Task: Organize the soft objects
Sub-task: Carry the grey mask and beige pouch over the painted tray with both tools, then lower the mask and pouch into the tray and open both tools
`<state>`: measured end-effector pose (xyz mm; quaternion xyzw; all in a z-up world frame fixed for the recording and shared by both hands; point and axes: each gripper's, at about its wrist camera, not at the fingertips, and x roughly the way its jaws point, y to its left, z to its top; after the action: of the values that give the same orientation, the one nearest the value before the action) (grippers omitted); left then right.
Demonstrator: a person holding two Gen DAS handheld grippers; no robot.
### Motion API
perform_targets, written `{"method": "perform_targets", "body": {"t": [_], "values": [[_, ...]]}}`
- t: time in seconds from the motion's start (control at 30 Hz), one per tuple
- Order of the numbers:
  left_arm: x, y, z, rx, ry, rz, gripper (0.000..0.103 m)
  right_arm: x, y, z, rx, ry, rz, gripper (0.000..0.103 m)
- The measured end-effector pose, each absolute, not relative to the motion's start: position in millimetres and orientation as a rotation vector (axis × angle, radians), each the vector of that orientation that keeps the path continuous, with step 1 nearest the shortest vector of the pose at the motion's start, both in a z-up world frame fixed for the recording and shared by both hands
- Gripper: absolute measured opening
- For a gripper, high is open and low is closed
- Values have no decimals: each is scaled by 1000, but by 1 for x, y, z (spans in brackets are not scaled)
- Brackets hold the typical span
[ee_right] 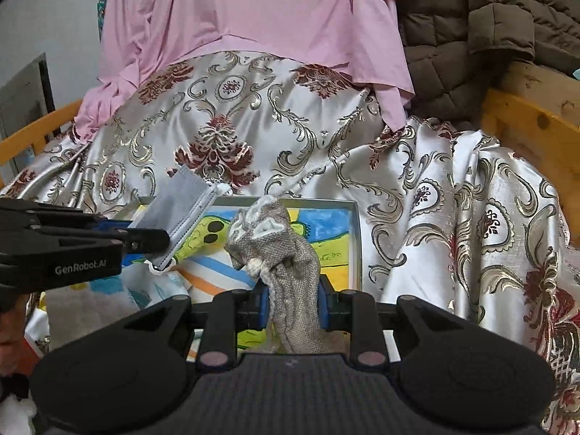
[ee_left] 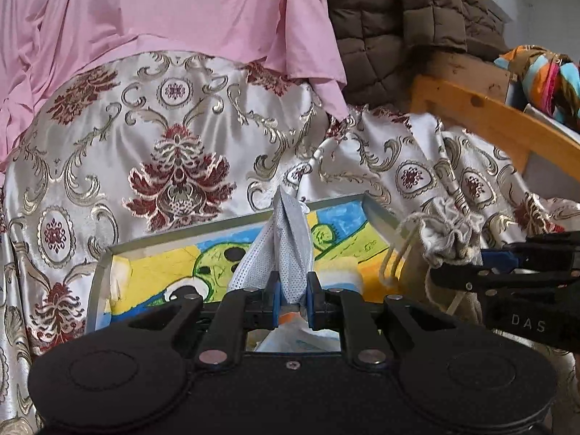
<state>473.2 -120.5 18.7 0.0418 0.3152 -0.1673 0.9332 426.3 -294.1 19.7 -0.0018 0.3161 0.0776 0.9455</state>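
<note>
Two soft things are held up above a shallow tray [ee_left: 380, 214]: a folded grey-white face mask [ee_left: 290, 250] and a small grey woven drawstring pouch [ee_right: 286, 250]. The left claw [ee_left: 293, 291] is clamped on the mask's lower end, its blue pads pressed against the fabric, and the mask stands up from the pads to a point, a white ear loop hanging at its side. The right claw [ee_right: 293, 301] is clamped on the pouch around its middle, with the gathered mouth and a knotted white cord sticking out past the fingers.

Both claws are side by side over the tray, close but apart. In the left wrist view the pouch [ee_left: 449, 235] shows to the right, and in the right wrist view the mask [ee_right: 177, 214] shows to the left. The tray has grey metal walls and a bright cartoon picture in yellow, blue and green on its bottom.

Around it lies a shiny white cloth [ee_right: 453, 217] with dark red and gold flower patterns. A pink garment [ee_right: 253, 11] hangs over it behind, with a brown quilted jacket [ee_left: 406, 29] to the right and an orange wooden rail [ee_left: 482, 127] beside that.
</note>
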Motion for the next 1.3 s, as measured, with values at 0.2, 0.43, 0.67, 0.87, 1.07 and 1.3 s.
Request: {"method": "perform_targets", "body": {"t": [0.2, 0.43, 0.67, 0.87, 1.07, 1.3], "values": [[471, -118, 11, 70, 656, -323, 15, 427, -287, 19, -29, 643, 149, 29], [465, -106, 9, 69, 678, -303, 15, 430, -269, 15, -58, 656, 149, 33], [465, -88, 9, 16, 701, -285, 17, 429, -248, 16, -96, 663, 159, 37], [464, -83, 8, 0, 711, -277, 20, 426, -243, 18, -112, 666, 163, 43], [459, -80, 8, -6, 714, -276, 25, 419, -245, 21, -117, 661, 170, 56], [444, -76, 14, -33, 682, -273, 43, 406, -253, 31, -117, 635, 153, 74]]}}
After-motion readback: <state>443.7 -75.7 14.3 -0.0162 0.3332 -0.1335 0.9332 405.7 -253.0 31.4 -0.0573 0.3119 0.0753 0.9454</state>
